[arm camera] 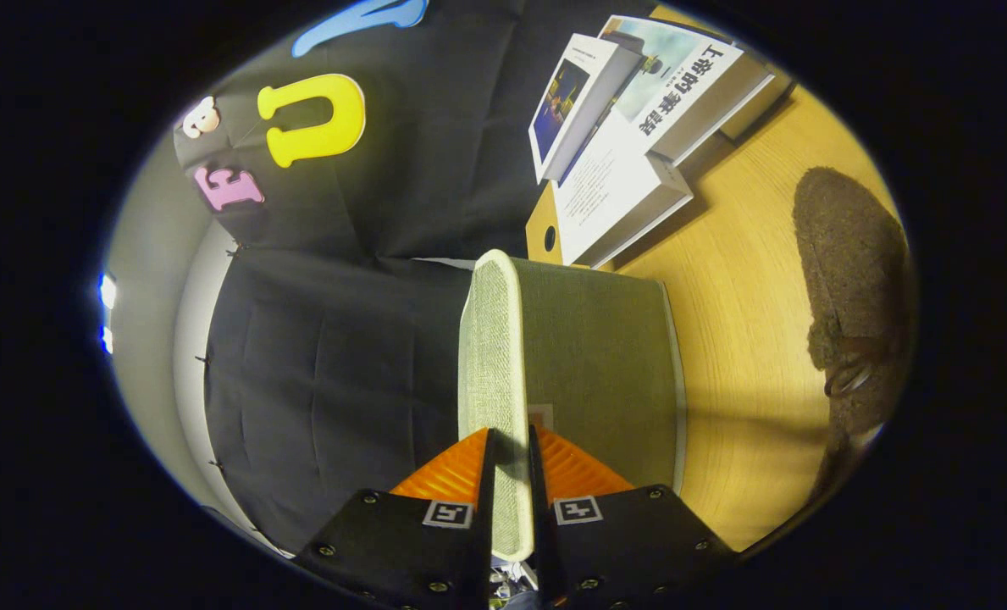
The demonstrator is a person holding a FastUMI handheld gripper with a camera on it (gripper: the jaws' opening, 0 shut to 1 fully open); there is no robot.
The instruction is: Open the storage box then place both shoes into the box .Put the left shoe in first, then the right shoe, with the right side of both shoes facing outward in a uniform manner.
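My gripper [510, 449] is shut on the pale woven rim of the storage box lid [588, 356], a grey-green fabric panel that runs away between the fingers and beyond them. The view is rolled sideways, so the wooden table [740, 356] stands to the lid's right. A brown fuzzy shoe [850, 280] with a lace bow lies on the table, well to the right of the lid and apart from it. The inside of the box is hidden behind the lid.
Several white books [630, 127] lean in a stack beyond the lid, against a wooden stand with a round hole [545, 235]. The booth's black cloth wall [334, 356] lies to the left of the lid.
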